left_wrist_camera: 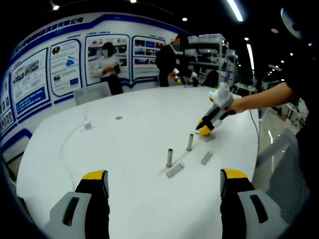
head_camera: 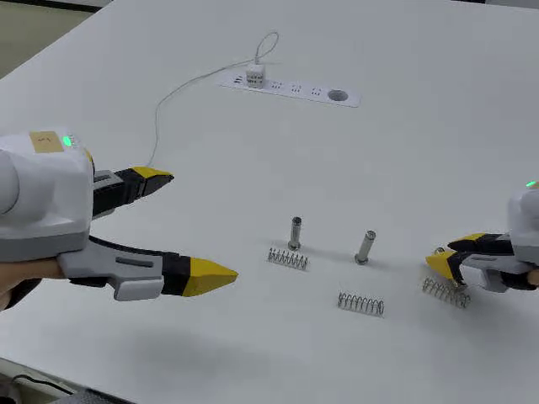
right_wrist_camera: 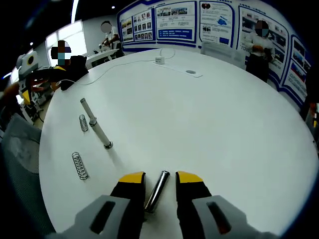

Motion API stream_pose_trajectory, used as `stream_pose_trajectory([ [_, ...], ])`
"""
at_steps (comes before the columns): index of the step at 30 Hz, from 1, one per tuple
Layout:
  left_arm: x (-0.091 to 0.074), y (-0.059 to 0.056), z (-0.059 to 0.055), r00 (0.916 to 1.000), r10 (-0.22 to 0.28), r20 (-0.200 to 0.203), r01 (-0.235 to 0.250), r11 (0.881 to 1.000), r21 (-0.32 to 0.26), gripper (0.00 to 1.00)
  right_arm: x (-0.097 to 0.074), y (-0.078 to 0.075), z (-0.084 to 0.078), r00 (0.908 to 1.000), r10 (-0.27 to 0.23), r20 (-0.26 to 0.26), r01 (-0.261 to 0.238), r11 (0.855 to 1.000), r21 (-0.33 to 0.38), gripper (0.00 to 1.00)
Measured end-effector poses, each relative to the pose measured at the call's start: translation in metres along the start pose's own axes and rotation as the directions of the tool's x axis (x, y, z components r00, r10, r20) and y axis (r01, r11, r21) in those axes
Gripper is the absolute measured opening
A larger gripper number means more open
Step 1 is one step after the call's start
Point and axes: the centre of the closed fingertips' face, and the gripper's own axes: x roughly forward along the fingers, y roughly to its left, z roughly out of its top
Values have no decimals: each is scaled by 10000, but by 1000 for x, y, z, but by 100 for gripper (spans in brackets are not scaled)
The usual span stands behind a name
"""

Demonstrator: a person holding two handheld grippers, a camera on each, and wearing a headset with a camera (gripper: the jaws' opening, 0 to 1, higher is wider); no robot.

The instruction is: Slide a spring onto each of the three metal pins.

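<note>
Two metal pins stand upright mid-table. One spring lies at the first pin's foot and a second spring lies nearer me. A third spring rests just below my right gripper, which is low over the table. In its own view my right gripper is shut on a third metal pin that lies lengthwise between the fingers. My left gripper hangs wide open to the left of the pins, holding nothing. Ahead of its open jaws I see both pins.
A white power strip with a plug and a thin cable lies at the far side of the white table. People stand by the wall posters beyond the table.
</note>
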Motion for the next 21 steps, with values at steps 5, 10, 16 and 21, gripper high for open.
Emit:
stream_pose_trajectory([
  [5, -2, 1, 0, 10000, 40, 18, -40, 10000, -16, 94, 3, -7, -2, 9996, -237, -145, 240, 9994, 240, 23],
  [10, -3, 1, 0, 10000, 29, 2, -29, 10000, -27, 93, 5, -8, -5, 9992, -307, -273, 321, 9982, 501, 21],
  [16, -3, 2, 0, 9999, 99, 25, -99, 9999, -50, 92, 6, -2, -4, 9990, -265, -347, 267, 9996, 55, 19],
  [21, -2, 2, 1, 9999, 97, 78, -96, 9999, -83, 91, 6, 0, -5, 9982, -363, -483, 373, 9991, 192, 16],
])
